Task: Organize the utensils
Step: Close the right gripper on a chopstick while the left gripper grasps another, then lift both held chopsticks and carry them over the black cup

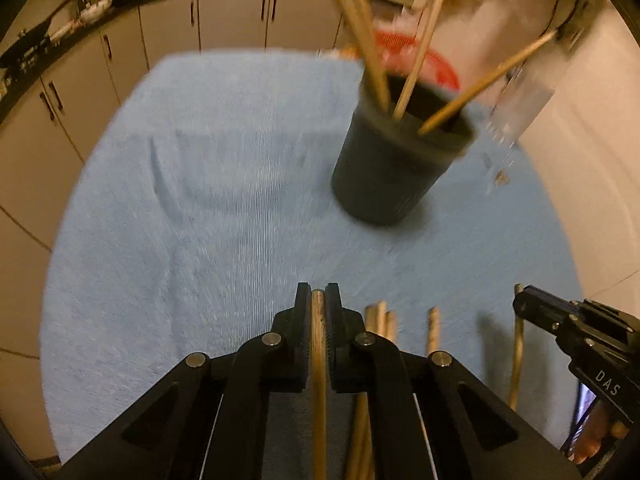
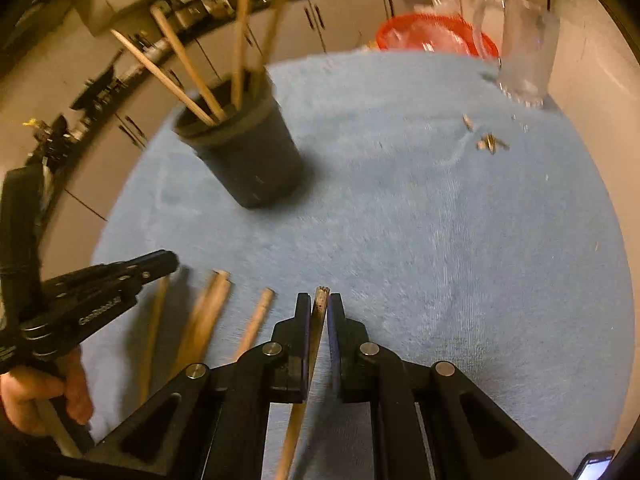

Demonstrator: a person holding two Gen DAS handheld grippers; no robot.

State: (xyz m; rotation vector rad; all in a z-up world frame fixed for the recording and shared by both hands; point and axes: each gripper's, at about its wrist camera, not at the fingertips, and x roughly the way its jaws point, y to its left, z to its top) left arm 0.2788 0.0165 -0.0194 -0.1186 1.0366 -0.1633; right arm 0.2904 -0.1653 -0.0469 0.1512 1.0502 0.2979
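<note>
Below the dark grey cylindrical utensil cup (image 1: pixel 400 160), at the near edge of the light blue towel-covered table (image 1: pixel 200 200): left black two-finger gripper (image 1: pixel 319 300) pressed together on a thin wooden chopstick (image 1: pixel 319 360), stick running lengthwise between the fingers with its blunt tip level with the fingertips. To the right of that, nearer than the cup: right black two-finger gripper (image 2: pixel 319 304) likewise pinching a second wooden chopstick (image 2: pixel 318 320), this one slightly tilted between the pads, frayed tip poking just past them. Between the two tools, flat on the towel: loose wooden chopsticks (image 2: pixel 208 320), several side by side, a pair of them touching, tips pointing toward the cup. Inside the cup, upright on the towel and well apart from both tools: a bunch of standing wooden chopsticks (image 1: pixel 416 60) fanned out and leaning on the rim. Right of the cup, near the far edge: clear glass mug (image 2: pixel 524 52), with small brown scraps (image 2: pixel 490 142) on the towel in front of it. Behind the cup and mug: red plastic basket (image 2: pixel 432 32). Beyond the table: beige cabinet doors with dark handles (image 1: pixel 232 12). Motion blur over the far half of both views, so exact count of sticks in the cup cannot be told
</note>
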